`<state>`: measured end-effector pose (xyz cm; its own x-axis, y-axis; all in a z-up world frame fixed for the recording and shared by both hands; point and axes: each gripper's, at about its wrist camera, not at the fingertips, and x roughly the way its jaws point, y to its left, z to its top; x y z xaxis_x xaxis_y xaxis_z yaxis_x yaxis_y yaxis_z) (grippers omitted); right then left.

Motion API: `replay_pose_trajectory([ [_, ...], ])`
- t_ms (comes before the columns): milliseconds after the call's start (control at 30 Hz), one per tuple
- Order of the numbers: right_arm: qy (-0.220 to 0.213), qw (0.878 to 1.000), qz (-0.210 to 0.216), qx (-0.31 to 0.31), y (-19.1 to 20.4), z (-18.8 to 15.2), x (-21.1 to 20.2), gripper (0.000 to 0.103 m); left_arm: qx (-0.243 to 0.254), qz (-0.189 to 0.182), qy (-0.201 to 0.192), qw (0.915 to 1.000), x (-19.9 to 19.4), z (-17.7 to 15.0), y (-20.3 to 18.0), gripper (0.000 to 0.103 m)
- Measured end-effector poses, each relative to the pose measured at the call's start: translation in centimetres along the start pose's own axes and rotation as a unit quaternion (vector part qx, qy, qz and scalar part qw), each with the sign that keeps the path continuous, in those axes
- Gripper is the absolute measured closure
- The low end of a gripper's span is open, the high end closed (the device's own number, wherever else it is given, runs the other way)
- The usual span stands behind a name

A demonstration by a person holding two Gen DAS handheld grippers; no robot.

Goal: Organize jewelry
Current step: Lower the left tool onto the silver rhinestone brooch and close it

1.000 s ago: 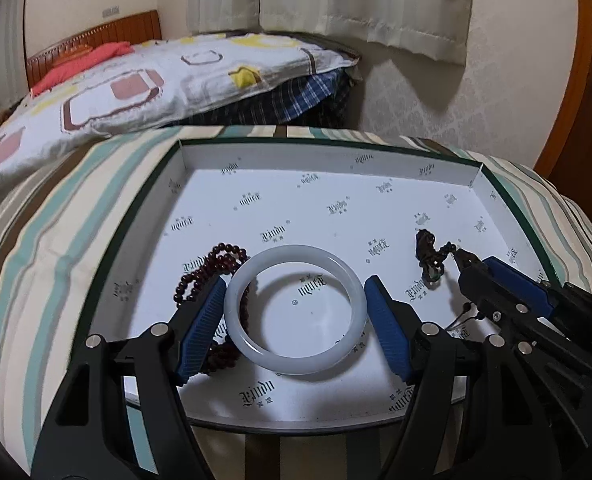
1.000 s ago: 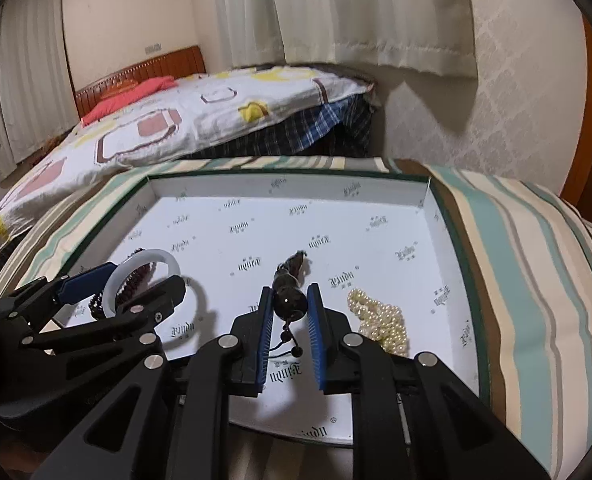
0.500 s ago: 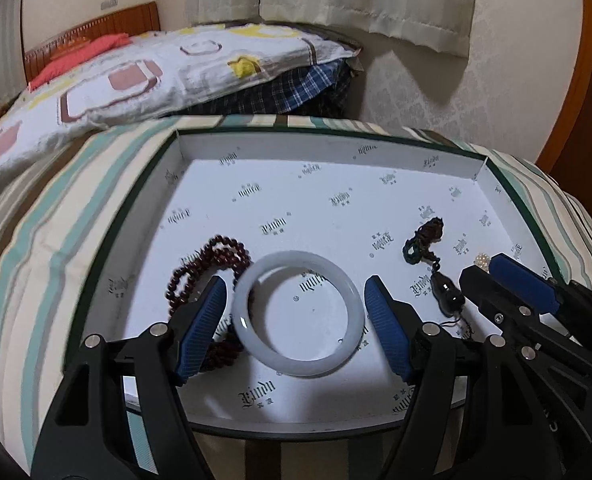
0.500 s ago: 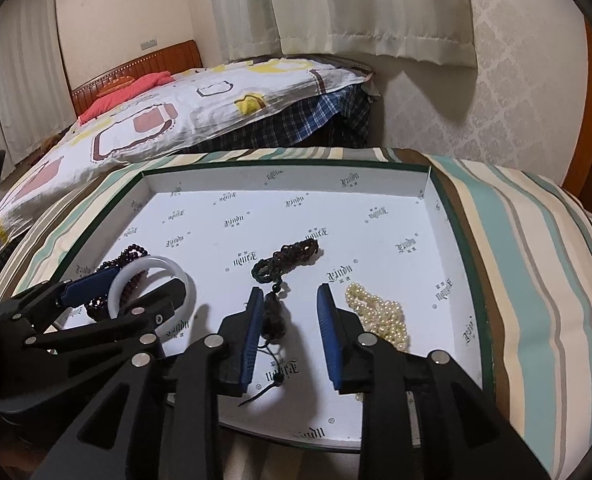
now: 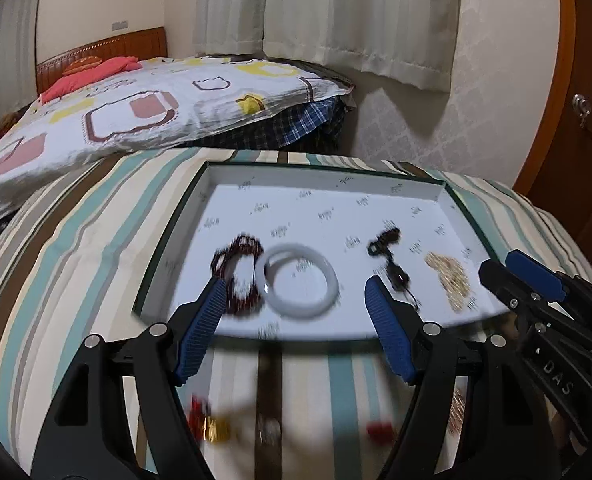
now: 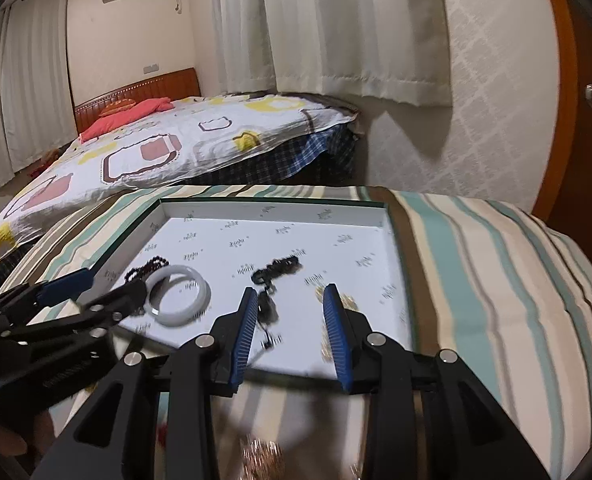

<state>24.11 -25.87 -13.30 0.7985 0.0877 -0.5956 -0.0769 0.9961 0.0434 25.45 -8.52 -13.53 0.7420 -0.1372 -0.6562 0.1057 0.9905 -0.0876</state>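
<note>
Both grippers hang empty above the tray's [image 5: 416,192] near edge: left gripper [image 5: 292,316] wide, right gripper [image 6: 292,332] narrower, its jaws just opened. 4 pieces lie inside, including the white bangle [image 5: 301,280]. Next probably means fetching blurred jewelry nearer.

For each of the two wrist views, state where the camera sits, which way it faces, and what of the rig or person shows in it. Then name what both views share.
Left wrist: sits on the left gripper, facing forward and down onto the white tray; its own open blue fingers frame the white bangle, the right gripper intrudes at right.
Right wrist: sits on the right gripper, facing the same tray from farther right; its own fingers are open and empty, the left gripper enters at left.
Shared: tray, bangle, dark bead strand, pearls, bed, curtains.
</note>
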Motion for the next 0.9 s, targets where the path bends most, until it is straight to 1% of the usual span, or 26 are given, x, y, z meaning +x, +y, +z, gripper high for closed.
replay_pose_trajectory([
  [67,-0.007,1.000,-0.014,-0.006,0.0,-0.9,-1.6,0.068,-0.002,0.000,0.000,1.0000,-1.2,-1.0,-0.1,0.033],
  [200,-0.011,1.000,-0.028,-0.007,-0.3,-2.6,-4.2,0.068,-0.001,-0.002,-0.003,1.0000,-4.1,-3.6,-0.5,0.033],
  [400,-0.002,0.999,-0.033,0.002,-0.7,-5.7,-7.2,0.068,-0.002,-0.003,0.000,1.0000,-7.2,-7.1,-0.7,0.033],
  [500,0.004,0.999,-0.032,0.007,-0.9,-7.1,-8.2,0.068,0.005,-0.001,0.001,1.0000,-8.3,-8.7,-1.1,0.033],
  [733,0.021,0.999,-0.038,0.026,-1.9,-10.4,-9.5,0.068,0.019,-0.001,0.021,0.9996,-9.0,-11.9,-2.5,0.033],
  [900,0.023,0.998,-0.039,0.038,-2.7,-11.3,-9.9,0.068,0.018,0.002,0.030,0.9994,-8.7,-13.2,-2.9,0.033],
])
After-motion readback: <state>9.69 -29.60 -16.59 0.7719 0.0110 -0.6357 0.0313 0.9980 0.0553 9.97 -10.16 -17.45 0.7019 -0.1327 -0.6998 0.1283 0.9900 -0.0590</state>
